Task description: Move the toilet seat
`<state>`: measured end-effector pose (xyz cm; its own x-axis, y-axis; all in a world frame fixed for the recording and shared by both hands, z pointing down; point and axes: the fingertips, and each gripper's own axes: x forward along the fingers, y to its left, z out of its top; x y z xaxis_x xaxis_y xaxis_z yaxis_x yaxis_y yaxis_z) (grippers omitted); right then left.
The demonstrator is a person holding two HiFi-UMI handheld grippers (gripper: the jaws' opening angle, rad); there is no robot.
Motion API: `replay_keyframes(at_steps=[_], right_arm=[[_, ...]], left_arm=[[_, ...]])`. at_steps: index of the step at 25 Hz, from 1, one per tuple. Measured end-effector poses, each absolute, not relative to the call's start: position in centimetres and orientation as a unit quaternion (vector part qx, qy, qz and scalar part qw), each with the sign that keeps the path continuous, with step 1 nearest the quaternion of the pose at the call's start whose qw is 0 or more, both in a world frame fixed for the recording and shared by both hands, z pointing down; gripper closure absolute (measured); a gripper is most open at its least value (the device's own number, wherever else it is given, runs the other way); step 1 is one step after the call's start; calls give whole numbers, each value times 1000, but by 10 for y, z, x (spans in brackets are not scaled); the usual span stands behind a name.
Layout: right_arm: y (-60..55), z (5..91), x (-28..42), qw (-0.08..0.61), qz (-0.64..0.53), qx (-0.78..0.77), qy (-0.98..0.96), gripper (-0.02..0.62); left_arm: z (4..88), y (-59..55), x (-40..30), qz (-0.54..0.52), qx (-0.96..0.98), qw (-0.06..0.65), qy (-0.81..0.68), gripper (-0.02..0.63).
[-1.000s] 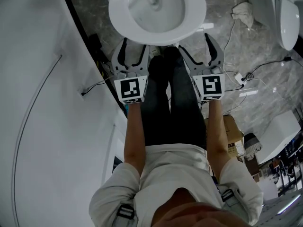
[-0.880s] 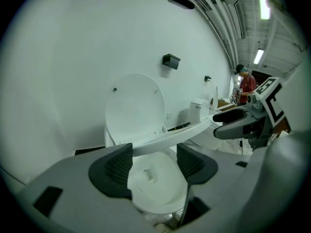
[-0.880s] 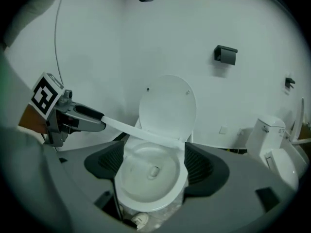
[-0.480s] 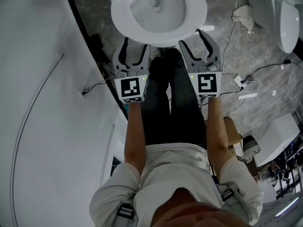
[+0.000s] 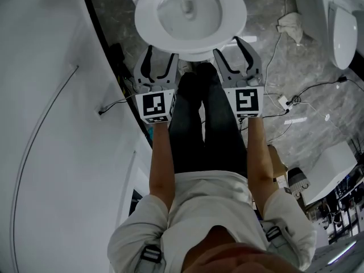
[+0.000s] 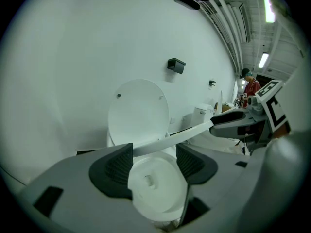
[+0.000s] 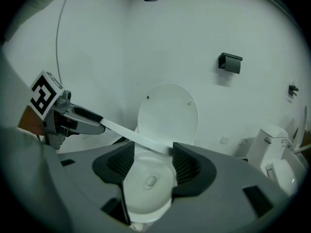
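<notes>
- Gripping the toilet seat [image 6: 192, 131] at its front, the left gripper [image 5: 161, 56] and the right gripper [image 5: 228, 49] sit side by side in the head view, just ahead of the person's legs [image 5: 199, 124].
- On the left gripper, the fingers [image 6: 114, 166] stand partly apart, closed across the seat's front-left part. The outer pad meets the seat's edge, and the seat runs on past the inner pad toward the other gripper.
- On the right gripper, the fingers [image 7: 187, 166] have just been closing. They now stand partly apart with the seat's front-right part between them, the outer pad against its edge.
- In both gripper views the seat shows edge-on as a thin white band stretching from one gripper to the other, lifted clear of the bowl [image 6: 155, 191] below it.
- Behind the bowl, the lid [image 6: 138, 110] stands upright against the white wall [image 6: 73, 57].
- On the wall, a small black fitting [image 7: 230, 62] sits above and to the right of the lid.
- Off to the right, well apart, stands a second toilet [image 7: 274, 147].
- On the grey floor [image 5: 263, 7], a crumpled cloth [image 5: 290, 20] and loose cables [image 5: 310, 84] lie to the right of the bowl.
</notes>
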<state>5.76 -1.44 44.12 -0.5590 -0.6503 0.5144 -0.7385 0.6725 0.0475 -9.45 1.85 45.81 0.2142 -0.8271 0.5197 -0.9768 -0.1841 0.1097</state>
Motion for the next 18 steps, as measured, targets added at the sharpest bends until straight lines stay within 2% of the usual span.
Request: replay_keyframes(at_steps=[18], right_arm=[[-46, 416, 52, 245, 81, 386, -886, 365]], left_arm=[[433, -11, -104, 159, 733, 209, -627, 322]])
